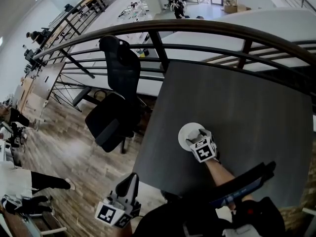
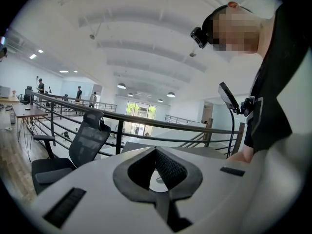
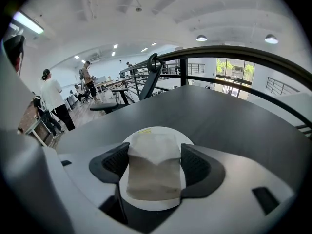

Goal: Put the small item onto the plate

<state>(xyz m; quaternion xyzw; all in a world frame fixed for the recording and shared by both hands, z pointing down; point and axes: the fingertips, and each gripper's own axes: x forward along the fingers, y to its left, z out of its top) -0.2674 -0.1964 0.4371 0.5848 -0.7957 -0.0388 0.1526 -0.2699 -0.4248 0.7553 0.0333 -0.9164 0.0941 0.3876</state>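
A small pale paper packet (image 3: 155,167) sits between the jaws of my right gripper (image 3: 155,150), which is shut on it, both pads touching its sides. Directly beneath it lies the round white plate (image 3: 191,140), and I cannot tell if the packet rests on it. In the head view the right gripper (image 1: 200,137) is over the plate (image 1: 184,133) on the dark grey table (image 1: 237,102). My left gripper (image 1: 132,179) hangs off the table's near left corner, above the floor. Its jaws (image 2: 156,152) are shut and hold nothing.
A black office chair (image 1: 118,98) stands at the table's left side. A dark metal railing (image 1: 197,28) curves behind the table's far edge. Wooden floor (image 1: 64,147) lies to the left, with people and desks further away.
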